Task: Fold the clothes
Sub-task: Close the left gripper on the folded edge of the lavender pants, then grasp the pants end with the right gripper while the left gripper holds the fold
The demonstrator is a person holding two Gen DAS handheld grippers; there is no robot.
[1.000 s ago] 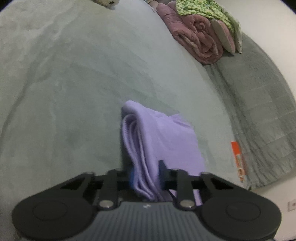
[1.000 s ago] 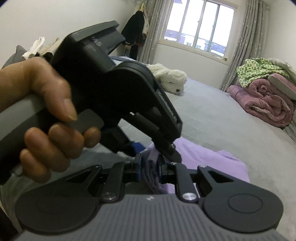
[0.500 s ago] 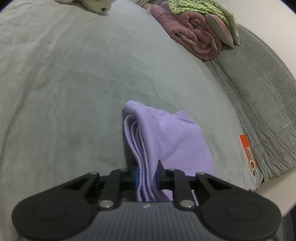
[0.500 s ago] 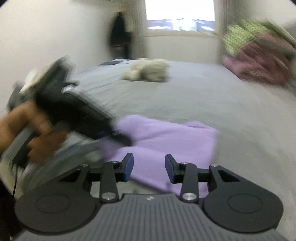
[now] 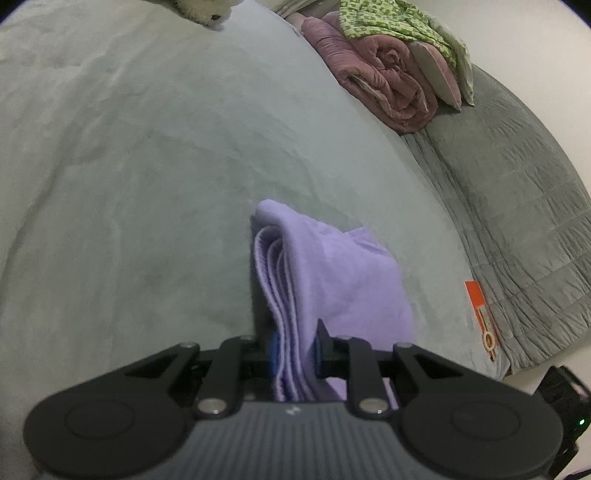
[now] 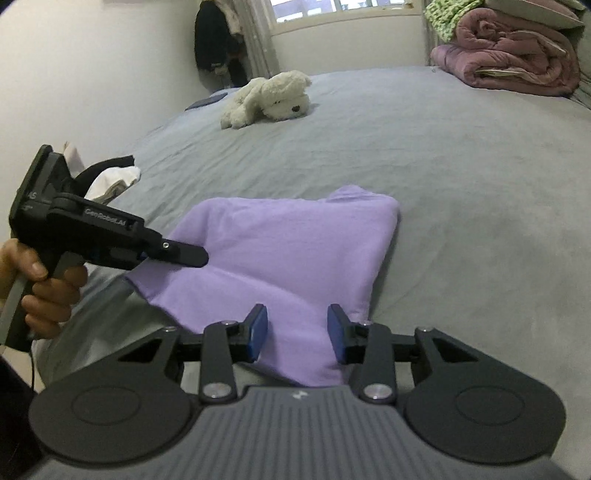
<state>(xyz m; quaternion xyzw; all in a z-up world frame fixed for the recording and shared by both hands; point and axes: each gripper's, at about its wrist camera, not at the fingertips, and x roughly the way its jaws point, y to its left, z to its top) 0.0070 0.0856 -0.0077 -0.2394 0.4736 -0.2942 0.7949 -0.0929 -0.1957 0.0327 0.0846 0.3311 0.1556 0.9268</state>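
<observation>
While the folded lilac knit garment (image 6: 280, 251) lies on the grey bedspread (image 6: 461, 155), one corner of it is raised off the surface by the left gripper (image 5: 295, 349), whose blue-padded jaws are pressed tight on several stacked layers of the fabric. Seen from the right wrist camera, that gripper is a black pistol-shaped tool held in a person's hand (image 6: 44, 284) at the left edge of the bed, its tip on the near-left corner of the cloth. The right gripper (image 6: 297, 334) hovers just above the near edge of the garment with its jaws spread wide and nothing between them. Farther along the bed lies a white plush dog (image 6: 271, 98). At the far right sits a rolled mauve quilt (image 6: 513, 62) with a green patterned blanket (image 5: 391, 22) piled on it.
</observation>
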